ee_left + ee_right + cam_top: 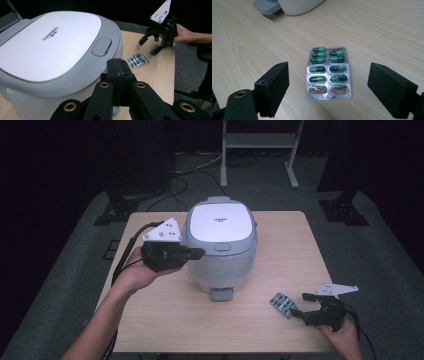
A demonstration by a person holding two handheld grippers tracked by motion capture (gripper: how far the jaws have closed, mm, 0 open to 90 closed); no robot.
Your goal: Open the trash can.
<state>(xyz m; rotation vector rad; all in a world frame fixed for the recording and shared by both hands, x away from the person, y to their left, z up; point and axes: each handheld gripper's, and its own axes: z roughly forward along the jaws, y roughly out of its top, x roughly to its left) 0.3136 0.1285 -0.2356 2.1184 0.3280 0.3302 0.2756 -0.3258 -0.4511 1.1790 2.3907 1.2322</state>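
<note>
A wooden table [165,320] holds a big white rice cooker [220,247] with its lid down. The left gripper [199,253], jaws pressed together, sits beside the cooker. The right gripper [301,304], jaws wide apart, is near a pack of green pills [328,73] lying flat by the table's right front.

Light falls from above onto the pale wooden surface [175,320], which is evenly bright, while the room around it sinks to near black at the edges of the high view. The rice cooker [220,247] lid shows a broad soft sheen without harsh glare and casts a short, faint shadow at its base. In the left gripper view the near black jaws are slightly soft and dark. In the right gripper view the blister pack [328,72] is sharp, its foil glinting, while the jaws at either side blur slightly.
</note>
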